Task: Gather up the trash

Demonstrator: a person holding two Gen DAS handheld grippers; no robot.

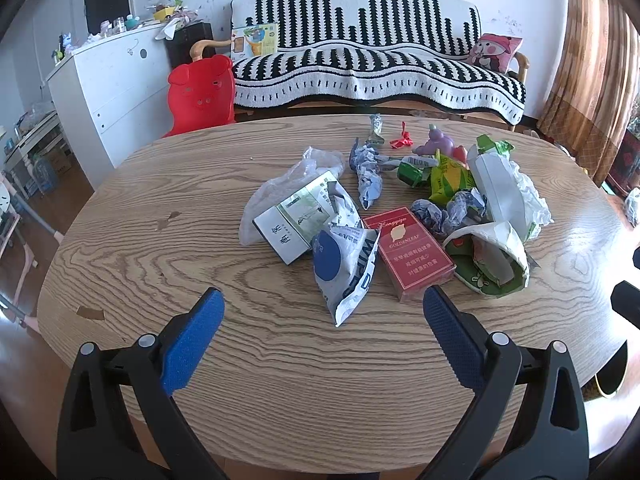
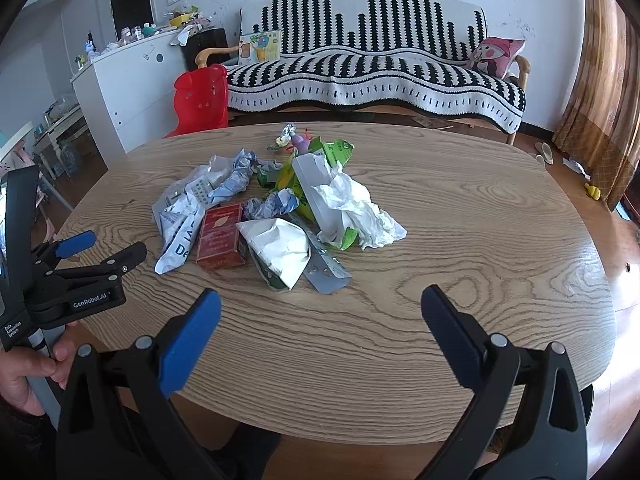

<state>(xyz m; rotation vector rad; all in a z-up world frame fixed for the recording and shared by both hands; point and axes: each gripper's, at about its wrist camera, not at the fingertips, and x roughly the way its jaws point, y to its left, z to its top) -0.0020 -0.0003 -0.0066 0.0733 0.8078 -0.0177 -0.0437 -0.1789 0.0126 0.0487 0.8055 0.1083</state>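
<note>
A: Nearest to you?

B: My left gripper (image 1: 322, 304), jaws spread wide, nothing between the blue pads (image 1: 192, 344). It hangs above the near edge of the wooden surface (image 1: 160, 240), just short of the red cigarette pack (image 1: 408, 252). My right gripper (image 2: 320, 300) is equally wide apart and empty, near side of that same pack (image 2: 220, 236) and off to its right.

A: Around the pack?

B: All the trash heaps mid-surface. Touching the pack's left side: a crumpled white and blue wipes packet (image 1: 346, 268), its tip pointing toward me. Left of the pack and slightly farther, a white carton (image 1: 296, 220) lying on a clear plastic bag (image 1: 276, 188). Right of the pack, a torn green and white paper cup (image 1: 488, 260), on its side.

A: Behind it?

B: Crumpled blue-printed paper (image 1: 366, 176) beyond the pack; yellow-green wrappers (image 1: 444, 180) to the far right of it; a tall white carton with tissue (image 2: 352, 200) spilling out. Farther still, a purple toy (image 1: 436, 144) and a red balloon scrap (image 1: 402, 140).

A: Past the surface?

B: Well beyond the pack, a red pig-shaped chair (image 1: 200, 92), then a sofa (image 1: 380, 64) with a black and white throw.
</note>
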